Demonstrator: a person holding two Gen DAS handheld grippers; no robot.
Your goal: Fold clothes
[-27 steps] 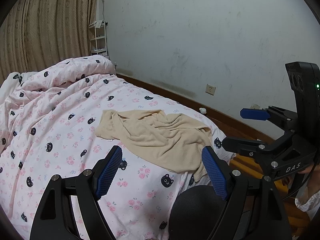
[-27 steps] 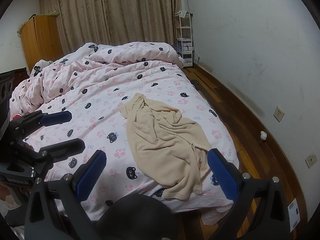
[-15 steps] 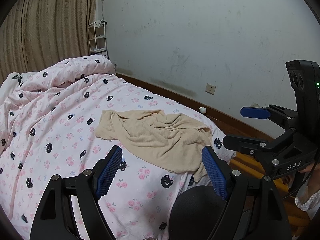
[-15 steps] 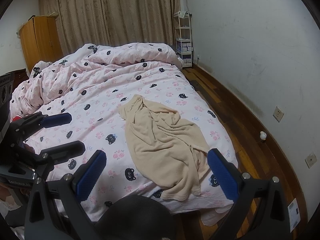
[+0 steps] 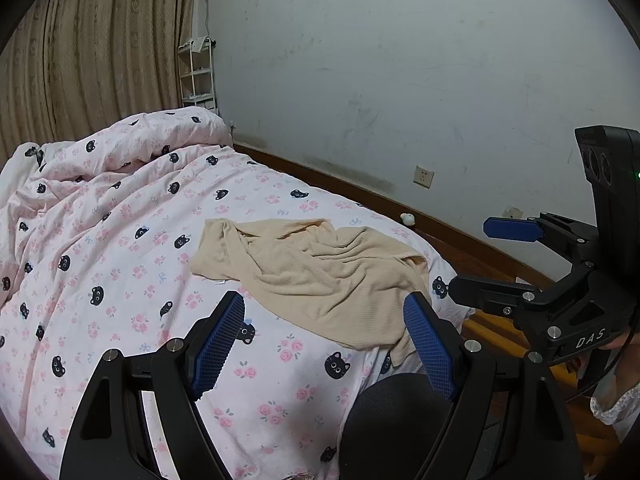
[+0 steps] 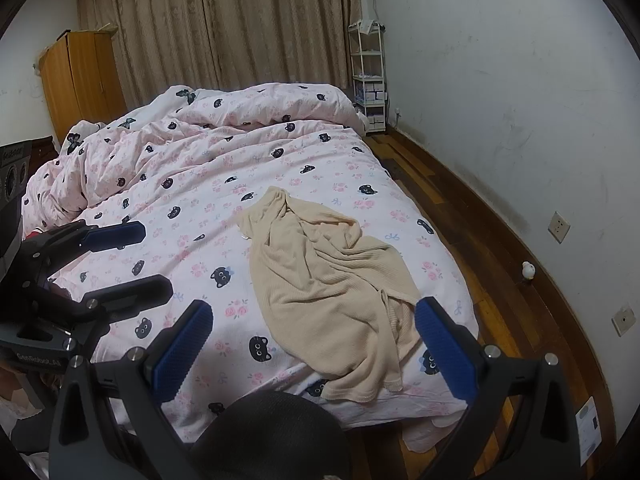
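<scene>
A beige ribbed garment (image 5: 320, 276) (image 6: 328, 288) lies crumpled on the bed's near right corner, one end hanging over the foot edge. In its own view, my left gripper (image 5: 324, 344) is open above the near edge of the bed, short of the garment, with nothing between its blue pads (image 5: 218, 344). My right gripper (image 6: 312, 344) is also open and empty, hovering in front of the garment's near end. Each gripper shows in the other's view: the right gripper (image 5: 470, 260) at the right side, the left gripper (image 6: 156, 262) at the left side.
The bed (image 6: 192, 184) has a pink cat-print quilt, bunched up at its far end. A white wall (image 6: 500, 100) and a strip of wooden floor (image 6: 460, 216) run along the right. A white shelf (image 6: 370, 76) and a wardrobe (image 6: 80, 80) stand at the back. A dark rounded object (image 6: 272, 436) sits just below the grippers.
</scene>
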